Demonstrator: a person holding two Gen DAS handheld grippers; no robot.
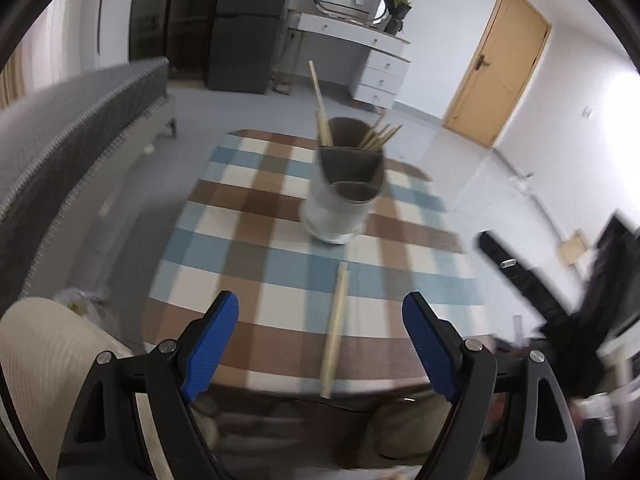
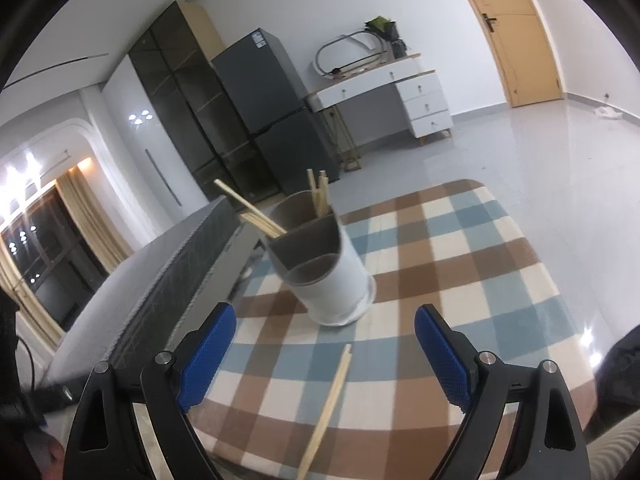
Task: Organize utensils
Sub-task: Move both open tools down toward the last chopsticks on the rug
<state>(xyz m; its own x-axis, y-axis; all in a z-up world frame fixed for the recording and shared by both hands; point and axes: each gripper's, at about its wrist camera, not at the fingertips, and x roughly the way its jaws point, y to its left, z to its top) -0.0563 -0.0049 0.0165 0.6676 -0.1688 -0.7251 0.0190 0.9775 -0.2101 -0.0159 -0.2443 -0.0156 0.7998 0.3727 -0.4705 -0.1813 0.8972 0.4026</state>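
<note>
Both tongs, left gripper (image 1: 320, 344) and right gripper (image 2: 326, 354), gape empty over light, stiff chopsticks (image 1: 334, 330); pinch mid-length

We cannot make out the dark shape (image 1: 568, 304) at the left wrist view's right edge: it is blurred. In the right wrist view, the near end of the chopsticks (image 2: 326, 408) is cut off.
</note>
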